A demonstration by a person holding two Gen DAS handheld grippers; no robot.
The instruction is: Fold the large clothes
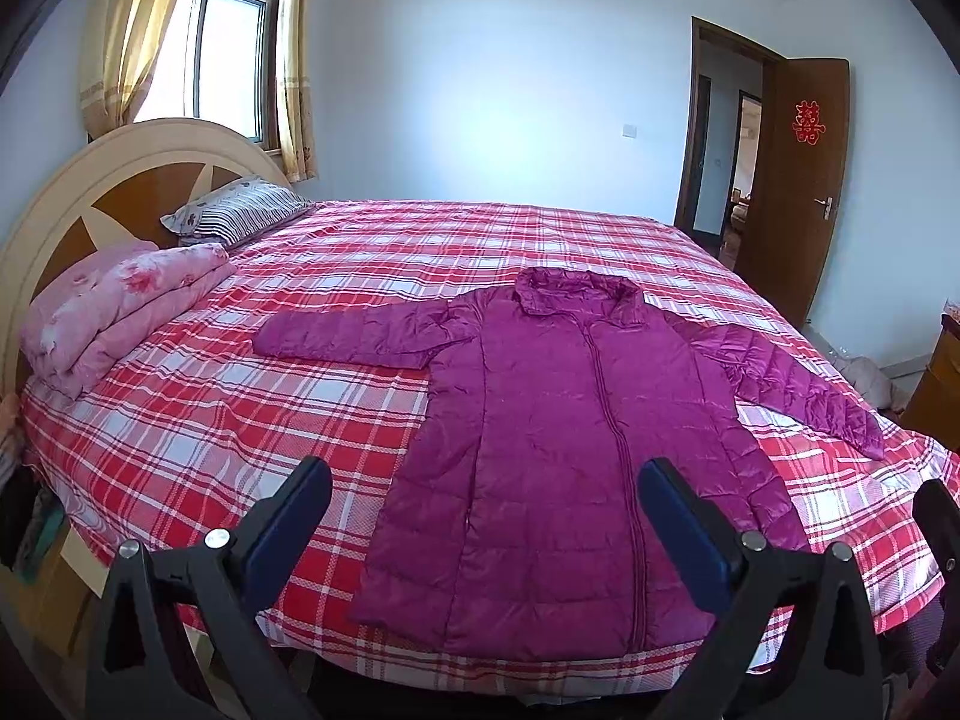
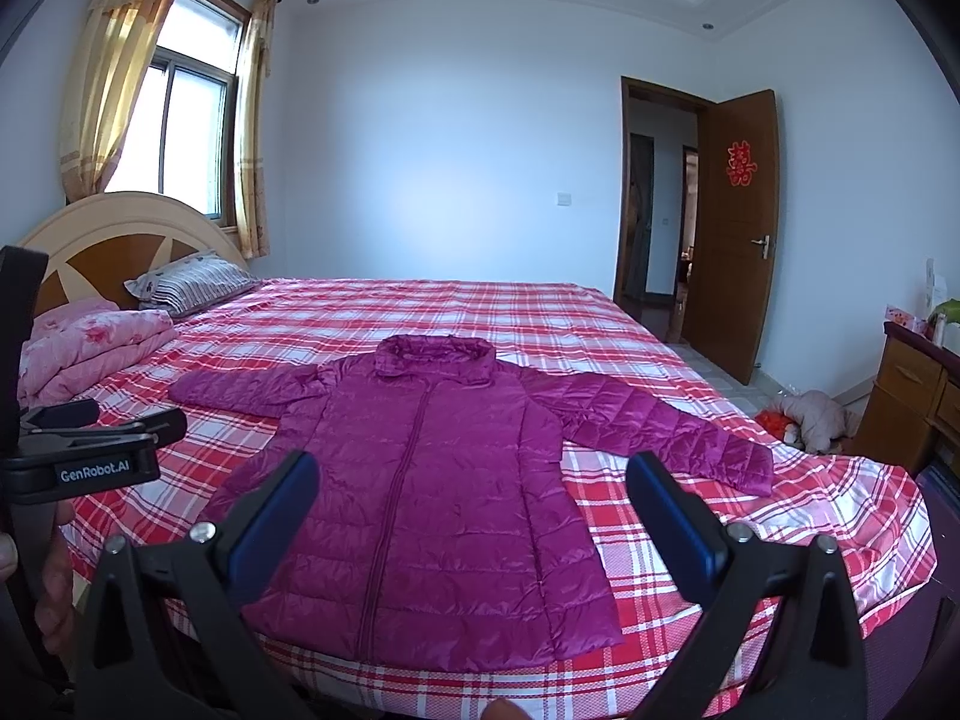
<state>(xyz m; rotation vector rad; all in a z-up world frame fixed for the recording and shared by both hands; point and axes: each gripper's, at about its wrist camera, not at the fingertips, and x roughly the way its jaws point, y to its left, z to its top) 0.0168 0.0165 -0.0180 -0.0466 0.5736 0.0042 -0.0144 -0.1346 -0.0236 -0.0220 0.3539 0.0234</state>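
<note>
A long magenta quilted down coat (image 1: 558,456) is lying face up and zipped on the red plaid bedspread (image 1: 270,420), hem toward the near edge of the bed, hood away, both sleeves spreading out to the sides. The left gripper (image 1: 483,516) and the right gripper (image 2: 471,510) are hovering short of the hem, each with its 2 fingers spread wide and holding nothing.

The fabric is looking slick and puffy, so a shallow pinch could be slipping off, or catching only the top layer and leaving the back panel behind. The far end of the right-hand sleeve (image 2: 672,426) is lying near the bed's side edge; dragging the coat could be sending it over. A bite taken too deep may be gathering the bedspread along with the coat.
</note>
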